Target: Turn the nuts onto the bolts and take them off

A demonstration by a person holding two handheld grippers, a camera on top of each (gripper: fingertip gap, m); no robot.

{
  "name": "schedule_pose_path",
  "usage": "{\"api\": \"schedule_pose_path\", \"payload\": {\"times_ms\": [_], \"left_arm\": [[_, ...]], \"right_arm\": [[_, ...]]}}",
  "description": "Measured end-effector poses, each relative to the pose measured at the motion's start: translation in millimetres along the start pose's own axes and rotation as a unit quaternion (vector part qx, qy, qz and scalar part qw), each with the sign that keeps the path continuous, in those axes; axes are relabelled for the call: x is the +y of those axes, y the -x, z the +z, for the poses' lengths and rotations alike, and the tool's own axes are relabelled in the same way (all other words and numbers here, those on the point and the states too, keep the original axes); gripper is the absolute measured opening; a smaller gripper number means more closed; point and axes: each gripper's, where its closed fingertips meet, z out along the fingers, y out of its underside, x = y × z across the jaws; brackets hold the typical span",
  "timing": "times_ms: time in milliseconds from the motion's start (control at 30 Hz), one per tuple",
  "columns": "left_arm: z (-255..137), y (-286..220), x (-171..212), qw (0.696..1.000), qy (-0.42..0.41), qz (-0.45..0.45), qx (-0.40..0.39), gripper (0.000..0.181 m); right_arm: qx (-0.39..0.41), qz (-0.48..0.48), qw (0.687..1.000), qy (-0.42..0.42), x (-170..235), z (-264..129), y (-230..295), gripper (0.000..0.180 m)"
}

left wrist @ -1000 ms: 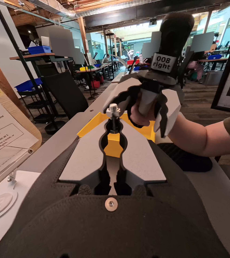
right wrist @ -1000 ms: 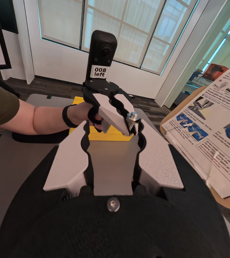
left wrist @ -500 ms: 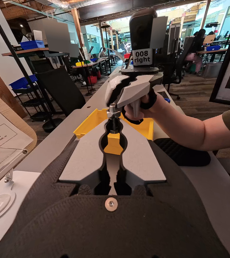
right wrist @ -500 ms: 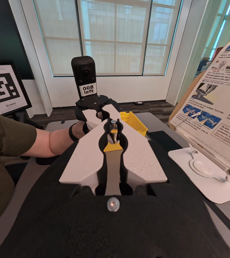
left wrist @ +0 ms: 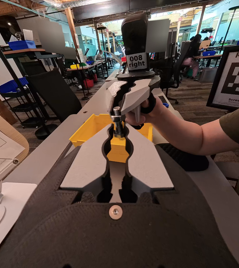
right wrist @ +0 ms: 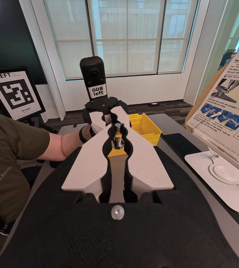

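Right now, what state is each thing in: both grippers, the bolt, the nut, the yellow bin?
left gripper: shut on the bolt's lower shank.
right gripper: shut on the nut.
bolt: upright, head down, tip poking above the nut.
nut: threaded on, near the bolt's tip.
yellow bin: upright, open-topped, behind the grippers.

Bolt (left wrist: 117,127) upright between both tools, bin (left wrist: 92,130) behind

Bright, even daylight from the window (right wrist: 124,39) behind the desk (right wrist: 172,123); panes blown out. Fisheye bends frame edges. Slight motion blur on fingers (right wrist: 149,166); soft shadows only.
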Motion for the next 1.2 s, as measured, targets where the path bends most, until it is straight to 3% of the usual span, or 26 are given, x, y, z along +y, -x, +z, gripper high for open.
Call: {"api": "schedule_pose_path", "payload": {"times_ms": [133,367,433,533,900,1200], "left_arm": [[-6,10,-4,1.0,-0.008,-0.015,-0.015,0.039],[-3,-15,1,0.992,0.0,-0.084,0.095,0.046],[-3,-21,1,0.987,-0.003,-0.1,0.123,0.042],[-2,-20,2,0.99,-0.009,-0.081,0.119,0.018],[1,-14,0,0.997,-0.01,-0.034,0.067,0.018],[-3,-4,-2,0.997,-0.016,-0.055,0.05,0.018]], "right_arm": [[0.002,-0.007,1.0,-0.005,-5,-3,2,0.008],[-0.008,-0.024,1.0,0.012,0,4,11,0.008],[-0.013,-0.022,1.0,0.008,-1,3,12,0.008],[-0.019,-0.02,1.0,0.006,-3,2,15,0.008],[-0.019,-0.03,0.999,-0.006,-6,-3,13,0.009],[-0.002,-0.033,0.999,-0.005,-4,-4,5,0.04]]}}
